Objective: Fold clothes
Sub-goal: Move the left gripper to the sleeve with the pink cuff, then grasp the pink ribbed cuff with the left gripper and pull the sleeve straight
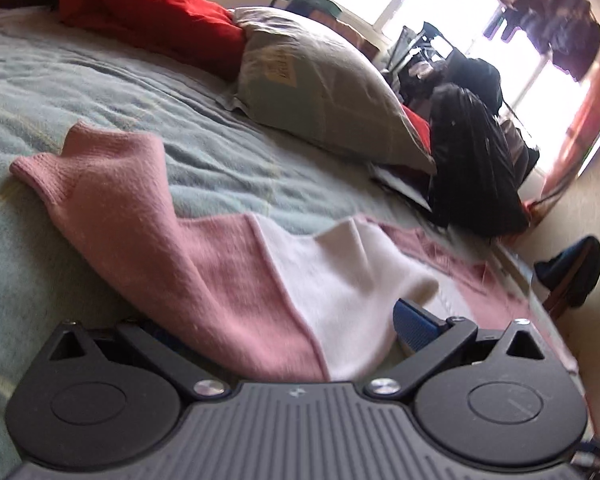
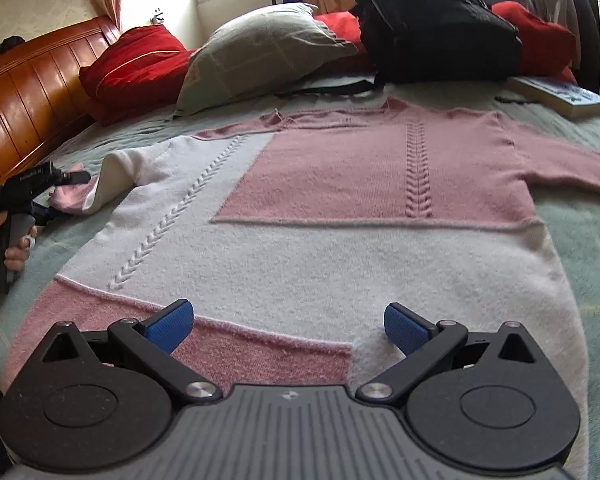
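A pink and white knit sweater lies flat, front up, on the bed. My right gripper hovers open over its bottom hem, blue pads wide apart with nothing between them. The sweater's left sleeve drapes across my left gripper, which stands open. The sleeve covers the left finger; only the right blue pad shows. In the right wrist view, the left gripper sits at the sweater's left side, held by a hand, with the sleeve raised and bunched beside it.
The bed has a pale green blanket. A grey pillow, red cushions and a black backpack line the far side. A flat box lies at the far right. A wooden headboard stands left.
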Demonstrator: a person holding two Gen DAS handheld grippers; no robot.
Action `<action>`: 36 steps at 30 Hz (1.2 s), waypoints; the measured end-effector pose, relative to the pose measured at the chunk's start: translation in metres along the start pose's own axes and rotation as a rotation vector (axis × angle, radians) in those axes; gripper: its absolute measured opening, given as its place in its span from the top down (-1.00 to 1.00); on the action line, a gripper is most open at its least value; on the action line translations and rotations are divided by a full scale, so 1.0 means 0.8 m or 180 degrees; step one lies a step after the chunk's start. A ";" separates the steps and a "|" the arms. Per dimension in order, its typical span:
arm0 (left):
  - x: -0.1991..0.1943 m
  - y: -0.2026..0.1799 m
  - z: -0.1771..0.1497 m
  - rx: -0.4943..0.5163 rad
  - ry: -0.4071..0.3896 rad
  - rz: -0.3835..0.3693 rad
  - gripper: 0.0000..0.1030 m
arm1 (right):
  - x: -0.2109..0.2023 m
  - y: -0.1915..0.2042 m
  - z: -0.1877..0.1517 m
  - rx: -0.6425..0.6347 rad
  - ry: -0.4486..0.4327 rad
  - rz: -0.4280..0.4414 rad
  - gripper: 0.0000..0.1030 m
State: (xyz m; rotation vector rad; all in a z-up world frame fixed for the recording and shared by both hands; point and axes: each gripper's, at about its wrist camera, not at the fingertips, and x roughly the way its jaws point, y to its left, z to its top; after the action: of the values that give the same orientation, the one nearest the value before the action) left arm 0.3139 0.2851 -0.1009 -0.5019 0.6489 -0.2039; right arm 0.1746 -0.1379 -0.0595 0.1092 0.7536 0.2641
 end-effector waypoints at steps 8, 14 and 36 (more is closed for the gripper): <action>0.011 0.039 0.013 -0.0463 -0.0138 -0.0165 -0.99 | 0.003 0.000 -0.003 -0.0027 0.0059 -0.0018 -1.00; 0.013 0.055 0.023 -0.0605 -0.0088 -0.0248 -0.92 | 0.005 0.002 -0.005 -0.0057 0.0075 -0.0043 -1.00; 0.015 0.142 0.046 -0.1348 -0.0303 0.0165 0.63 | 0.009 0.004 -0.012 -0.0174 0.0069 -0.0125 -1.00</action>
State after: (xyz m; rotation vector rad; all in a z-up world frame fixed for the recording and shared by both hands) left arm 0.3493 0.3930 -0.1401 -0.8950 0.6125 0.0095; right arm 0.1725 -0.1325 -0.0706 0.0398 0.7688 0.2486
